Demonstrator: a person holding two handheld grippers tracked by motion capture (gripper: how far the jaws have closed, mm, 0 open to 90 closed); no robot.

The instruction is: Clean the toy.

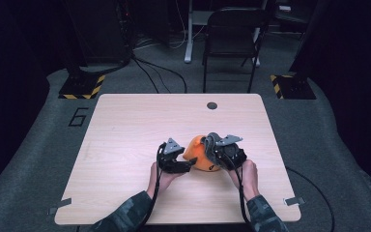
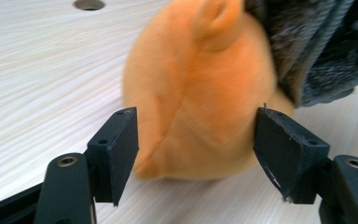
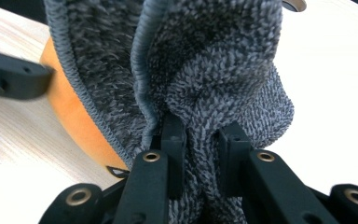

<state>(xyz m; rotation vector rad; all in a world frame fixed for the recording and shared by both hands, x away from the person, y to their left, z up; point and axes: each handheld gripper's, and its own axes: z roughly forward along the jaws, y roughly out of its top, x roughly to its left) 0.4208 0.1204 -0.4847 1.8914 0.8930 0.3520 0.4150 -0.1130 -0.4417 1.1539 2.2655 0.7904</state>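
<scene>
An orange plush toy (image 1: 198, 153) lies on the wooden table (image 1: 135, 121), toward the front and a little right of the middle. A grey fuzzy cloth (image 1: 211, 140) is draped over its right side. My left gripper (image 1: 189, 164) reaches in from the toy's left. In the left gripper view its jaws stand open on either side of the plush toy (image 2: 200, 102), the grey cloth (image 2: 303, 51) at the upper right. My right gripper (image 3: 203, 144) is shut on a fold of the grey cloth (image 3: 214, 70); the orange toy (image 3: 70, 112) peeks out beneath at the left.
A round cable hole (image 1: 212, 105) sits near the table's far edge. A black chair (image 1: 232, 34) stands behind the table, and yellow-black striped bases (image 1: 81, 87) flank it on the floor. Bare tabletop lies to the left and behind.
</scene>
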